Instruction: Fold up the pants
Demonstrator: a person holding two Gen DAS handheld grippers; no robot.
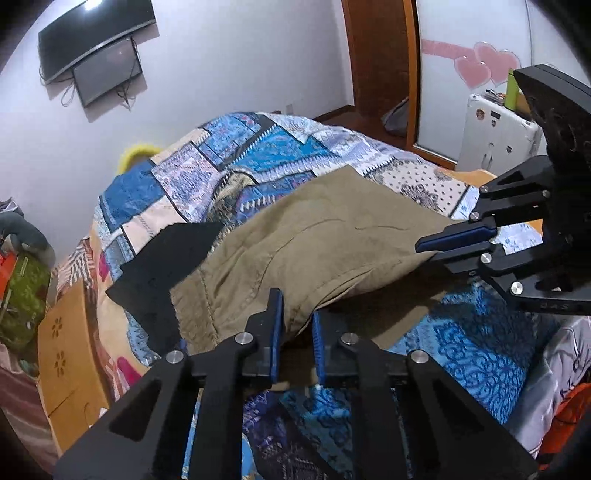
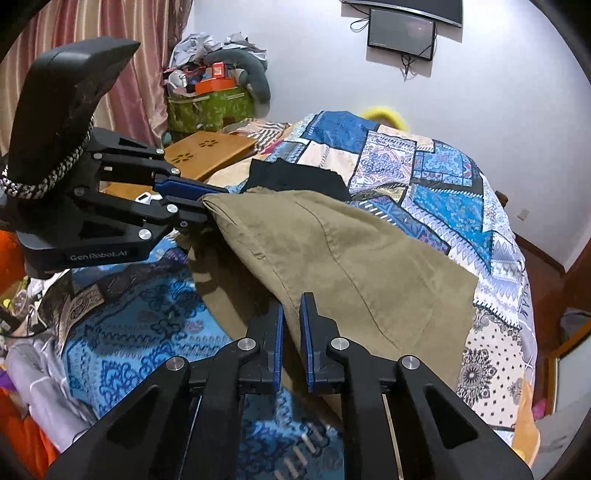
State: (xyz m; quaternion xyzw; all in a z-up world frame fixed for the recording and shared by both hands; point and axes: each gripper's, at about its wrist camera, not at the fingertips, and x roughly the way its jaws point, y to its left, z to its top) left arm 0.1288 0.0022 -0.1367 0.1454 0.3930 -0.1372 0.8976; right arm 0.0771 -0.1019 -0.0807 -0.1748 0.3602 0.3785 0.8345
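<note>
Pants (image 1: 314,243), khaki, hang lifted above my bed, stretched between my two tongs, with the far end draping down onto the patchwork quilt (image 1: 236,166). My left tongs (image 1: 297,332) have their blue pads drawn close together on the near edge of the cloth, gripping a fold of it. My right tongs (image 2: 291,328) pinch the other near edge the same way, pads nearly together with the fabric between them. From the left wrist view I see the right tongs (image 1: 428,247) come in from the side, clamped on a corner of the pants; from the right wrist view the left tongs (image 2: 207,201) hold the opposite corner.

Just beyond the pants a black garment (image 1: 162,273) lies flat on the quilt, partly under the khaki cloth. A wooden board (image 2: 210,151) with flower-shaped cutouts sits at the bed's edge. Farther off, a green bag (image 2: 210,107) stands by the striped curtain (image 2: 92,33), and two dark screens (image 1: 96,51) hang on the wall.
</note>
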